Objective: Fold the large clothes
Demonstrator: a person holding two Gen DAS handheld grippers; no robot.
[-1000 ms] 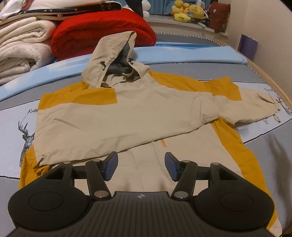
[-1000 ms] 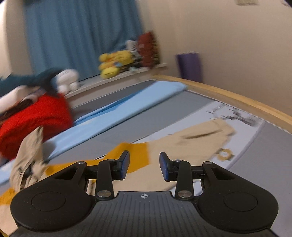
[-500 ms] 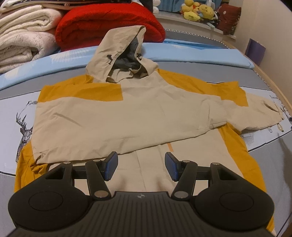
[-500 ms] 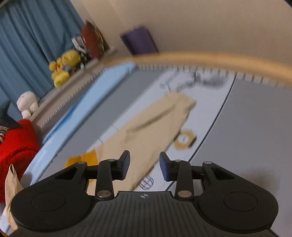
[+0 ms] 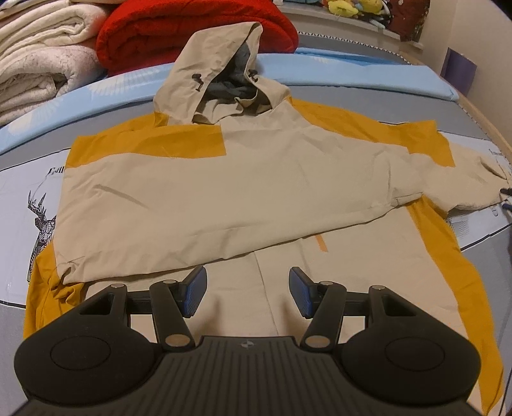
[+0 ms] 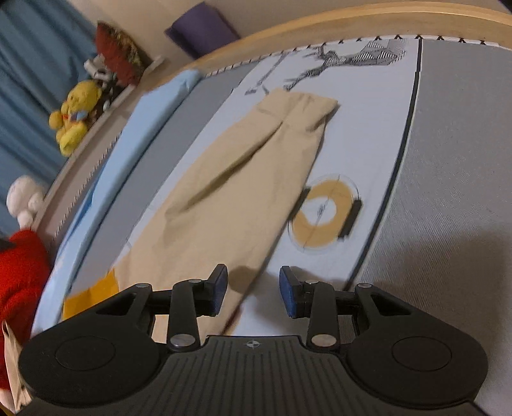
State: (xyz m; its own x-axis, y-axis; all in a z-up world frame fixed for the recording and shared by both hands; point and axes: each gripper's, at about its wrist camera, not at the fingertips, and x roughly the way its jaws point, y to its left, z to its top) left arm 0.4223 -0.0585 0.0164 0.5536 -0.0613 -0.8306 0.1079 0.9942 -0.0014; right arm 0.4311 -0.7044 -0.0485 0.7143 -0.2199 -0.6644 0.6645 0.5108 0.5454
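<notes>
Jacket first: a large beige and mustard hooded one, spread flat on the bed, covering most of the middle of the patterned cover. One sleeve is folded across the chest, its cuff lying toward the side of the bed with the printed deer. The hood points at the head of the bed, where a red blanket sits touching it, with a stack of cream blankets beside that at the corner. The other sleeve stretches out straight toward the wooden edge of the bed, its cuff just short of a second deer print, with a printed orange ring on the cover just beside it.

The left claw hovers over the lower front of the jacket near the foot edge, its jaws spread with only cloth beneath and nothing between them. The right claw hangs above the upper part of the outstretched sleeve; its jaws stand apart, narrower than the left, straddling the sleeve's edge without pinching it.

Beyond the head of the bed a ledge carries a yellow plush toy and a white plush toy, in front of a blue curtain. No container shows anywhere.
</notes>
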